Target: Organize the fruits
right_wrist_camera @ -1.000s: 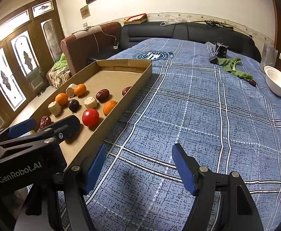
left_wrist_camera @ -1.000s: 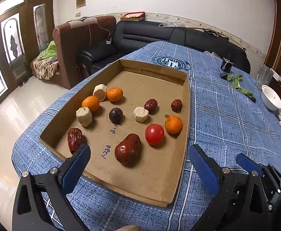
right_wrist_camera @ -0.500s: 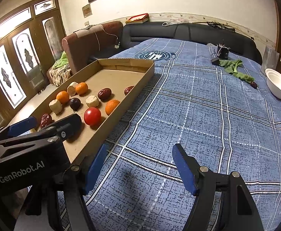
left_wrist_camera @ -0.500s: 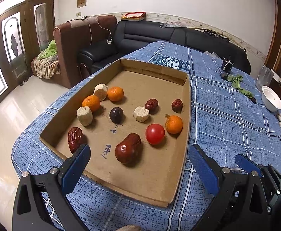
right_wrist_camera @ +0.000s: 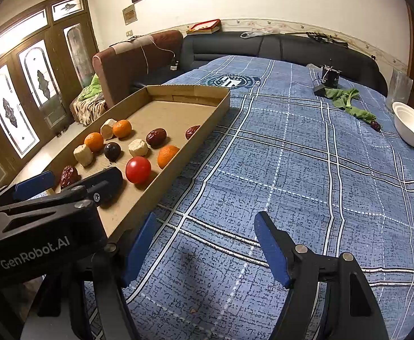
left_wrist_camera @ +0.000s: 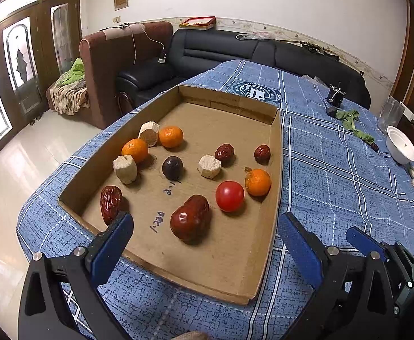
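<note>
A shallow cardboard tray [left_wrist_camera: 276,170] [right_wrist_camera: 207,119] lies on the blue plaid cloth. In it sit three oranges [left_wrist_camera: 258,182], a red tomato [left_wrist_camera: 229,195] [right_wrist_camera: 138,169], several dark red dates with a big one [left_wrist_camera: 190,217] nearest me, a dark plum [left_wrist_camera: 172,166] and three pale cut chunks [left_wrist_camera: 209,165]. My left gripper [left_wrist_camera: 204,235] hangs open above the tray's near end, nothing between its blue pads. My right gripper [right_wrist_camera: 204,240] stands open over bare cloth just right of the tray, also empty.
A white bowl [right_wrist_camera: 412,127] sits at the table's far right, with a green cloth [right_wrist_camera: 348,102], a lone date [right_wrist_camera: 375,125] and a small black device [right_wrist_camera: 330,78] behind. Sofas stand beyond the table. The cloth [right_wrist_camera: 292,170] right of the tray is bare.
</note>
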`<state>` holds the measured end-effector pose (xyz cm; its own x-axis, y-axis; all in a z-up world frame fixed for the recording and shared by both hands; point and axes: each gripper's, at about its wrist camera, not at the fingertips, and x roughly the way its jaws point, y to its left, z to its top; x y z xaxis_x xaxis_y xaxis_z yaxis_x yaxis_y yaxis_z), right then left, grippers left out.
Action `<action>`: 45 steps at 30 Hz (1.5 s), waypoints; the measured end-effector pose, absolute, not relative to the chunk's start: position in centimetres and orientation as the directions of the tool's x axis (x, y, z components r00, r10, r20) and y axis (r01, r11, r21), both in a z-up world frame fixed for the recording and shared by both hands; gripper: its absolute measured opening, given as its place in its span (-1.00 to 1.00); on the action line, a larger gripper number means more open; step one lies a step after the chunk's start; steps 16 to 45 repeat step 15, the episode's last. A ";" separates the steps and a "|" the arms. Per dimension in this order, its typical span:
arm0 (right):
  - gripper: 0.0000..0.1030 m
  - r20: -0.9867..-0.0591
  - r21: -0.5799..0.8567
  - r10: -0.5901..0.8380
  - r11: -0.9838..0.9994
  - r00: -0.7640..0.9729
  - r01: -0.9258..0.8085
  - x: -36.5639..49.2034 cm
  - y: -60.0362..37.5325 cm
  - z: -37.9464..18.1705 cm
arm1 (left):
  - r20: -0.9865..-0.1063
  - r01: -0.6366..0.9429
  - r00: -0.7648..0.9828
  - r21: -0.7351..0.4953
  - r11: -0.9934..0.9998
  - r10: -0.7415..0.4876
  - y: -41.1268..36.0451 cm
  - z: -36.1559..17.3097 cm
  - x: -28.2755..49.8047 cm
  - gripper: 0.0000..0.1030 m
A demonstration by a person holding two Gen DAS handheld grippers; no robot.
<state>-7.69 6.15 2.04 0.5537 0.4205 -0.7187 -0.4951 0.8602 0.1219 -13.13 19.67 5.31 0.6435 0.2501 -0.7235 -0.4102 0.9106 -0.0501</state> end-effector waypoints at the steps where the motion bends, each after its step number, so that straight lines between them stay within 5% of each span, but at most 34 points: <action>1: 0.50 -0.719 0.121 0.421 0.860 0.554 -0.496 -7.7 6.2 2.0 | -0.724 -0.409 0.644 -0.051 0.911 0.249 19.7 5.3 -13.1 0.98; 45: 0.50 -0.712 0.102 0.437 0.838 0.549 -0.535 -8.2 6.7 2.3 | -0.699 -0.456 0.638 -0.005 0.890 0.323 19.6 5.9 -12.9 0.98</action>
